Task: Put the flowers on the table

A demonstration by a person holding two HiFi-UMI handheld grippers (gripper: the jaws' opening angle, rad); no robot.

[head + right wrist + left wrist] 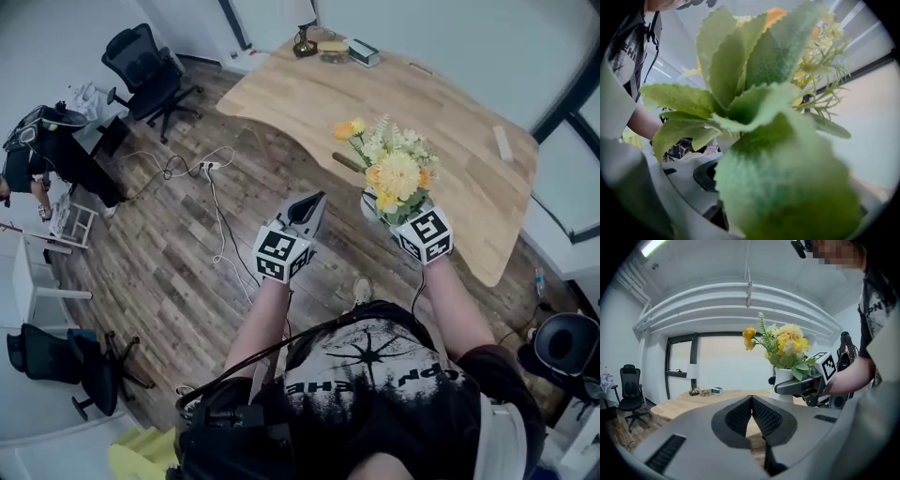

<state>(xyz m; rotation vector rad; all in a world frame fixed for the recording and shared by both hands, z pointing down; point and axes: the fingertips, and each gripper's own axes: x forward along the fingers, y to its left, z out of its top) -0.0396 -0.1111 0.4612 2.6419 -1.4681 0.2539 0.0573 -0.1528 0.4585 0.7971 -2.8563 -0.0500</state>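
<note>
Two claws. My right claw (380, 204) is spread wide round one white vase (783, 377) of yellow flowers (396, 169), gripping it at the near edge of one wooden table (281, 94). Bare tabletop stretches ahead of that claw, and three small things (333, 47) sit at the far end. My left claw (315, 201), pinched together and empty, hangs just beside it over the floor (187, 262). The lettering on my shirt (375, 375) is too cut off to read.

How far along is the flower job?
Done: the right gripper has clamped the vase of flowers. In hand: it hangs by the wooden table's near edge, apparently not set down yet. Left: setting it down and letting go. The left gripper is shut and empty.
</note>
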